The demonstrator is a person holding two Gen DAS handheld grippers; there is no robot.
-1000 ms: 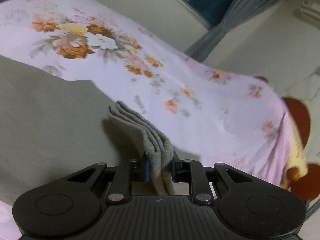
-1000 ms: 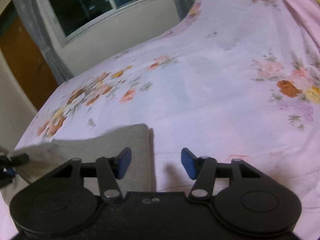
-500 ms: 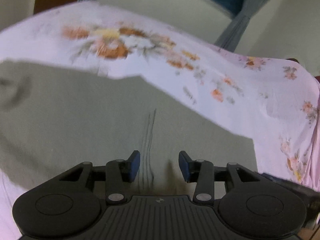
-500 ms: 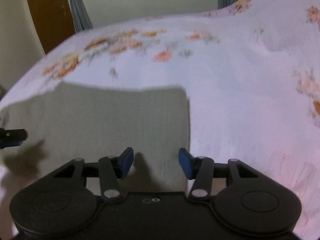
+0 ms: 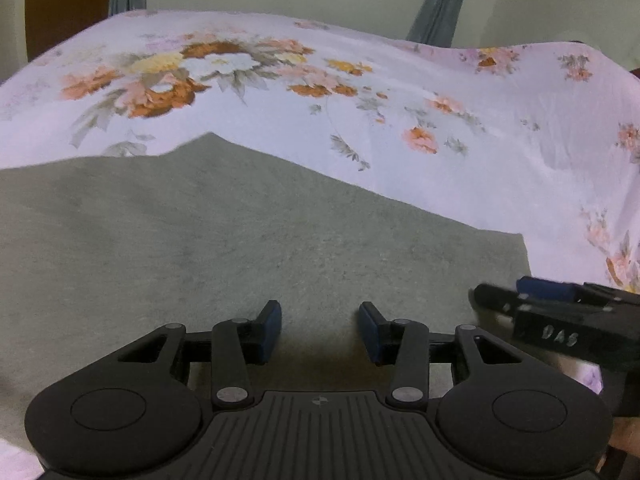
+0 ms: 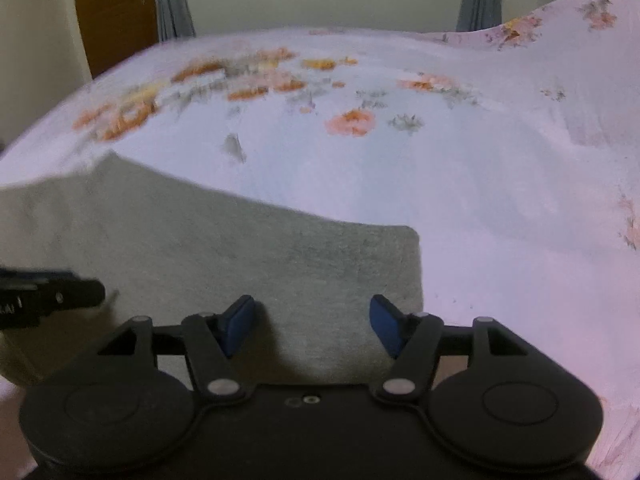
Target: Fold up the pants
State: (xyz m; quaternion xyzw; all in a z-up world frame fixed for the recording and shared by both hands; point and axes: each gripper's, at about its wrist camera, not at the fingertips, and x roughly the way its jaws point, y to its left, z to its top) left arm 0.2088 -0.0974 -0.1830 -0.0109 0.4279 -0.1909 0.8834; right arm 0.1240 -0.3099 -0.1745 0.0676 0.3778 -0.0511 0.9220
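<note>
The grey pants [image 5: 240,240] lie flat and folded on the floral bedsheet [image 5: 460,184]. My left gripper [image 5: 320,322] hovers low over their near part, open, with nothing between its blue pads. The right gripper [image 5: 520,300] reaches in from the right, near the pants' right edge. In the right wrist view the pants [image 6: 280,256] end in a rounded corner at the right. My right gripper [image 6: 312,318] is over that end with its jaws opening and only flat cloth below them. The left gripper [image 6: 56,296] shows at the left edge.
The pink flowered sheet [image 6: 500,184] covers the whole bed beyond and to the right of the pants. A brown door [image 6: 116,12], grey curtains [image 6: 174,0] and a pale wall stand behind the bed.
My left gripper let go of the bunched fold it pinched and now stands open over flat cloth. Both grippers swung round to face the pants, and the right one's jaws spread wider.
</note>
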